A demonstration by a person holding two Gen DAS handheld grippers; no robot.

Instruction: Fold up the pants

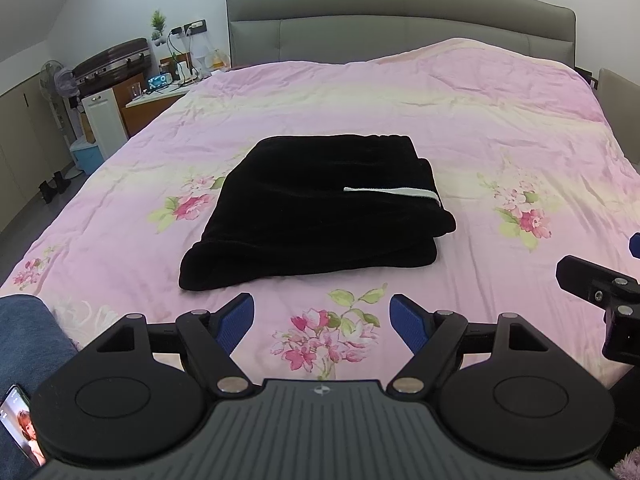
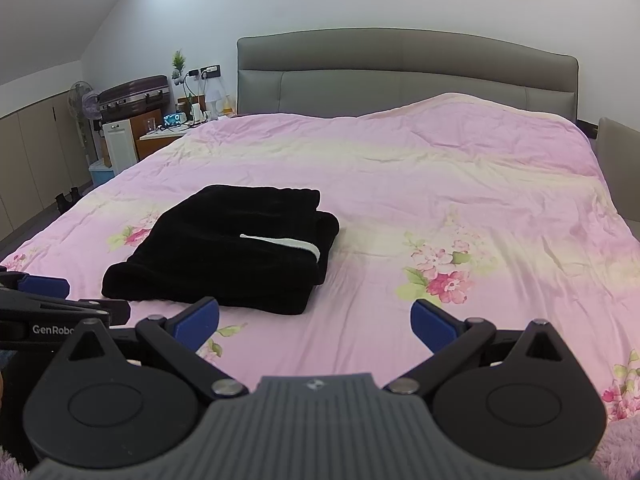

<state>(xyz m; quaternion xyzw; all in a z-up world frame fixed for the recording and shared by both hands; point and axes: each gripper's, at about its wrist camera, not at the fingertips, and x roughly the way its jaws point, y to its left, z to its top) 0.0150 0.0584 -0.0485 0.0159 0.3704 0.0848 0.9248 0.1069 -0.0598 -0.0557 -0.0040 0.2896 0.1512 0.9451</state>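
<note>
A: Where are the pants (image 1: 320, 208)?

B: They lie folded in a thick black bundle on the pink flowered bedspread (image 1: 460, 120), about mid-bed, with several layers stacked on each other. A white stripe (image 1: 390, 192) runs across the top layer toward the bundle's right side.

A: And the left gripper (image 1: 322, 322)?

B: Its 2 blue-padded fingers (image 1: 236, 322) are spread wide with nothing between them. They hover over a printed flower just in front of the bundle's near edge, not touching the cloth.

A: The right gripper (image 2: 316, 326)?

B: Also spread wide and holding nothing. In the right wrist view the pants sit ahead and to the left of it, and its left finger (image 2: 198, 322) points near the bundle's near-right corner, apart from it. The left gripper's black frame shows at the left edge of that view, beside the bundle's near-left end.

A: What else is in the room?

B: A grey padded headboard (image 1: 400, 16) at the far end of the bed. To the left of the bed stand a nightstand (image 1: 156, 100) cluttered with small items and cables, a dark suitcase (image 1: 114, 62) on a cabinet, and a standing fan (image 1: 54, 76). A phone (image 1: 18, 426) with a lit screen shows in the lower left corner of the left wrist view, beside blue denim (image 1: 28, 340).
</note>
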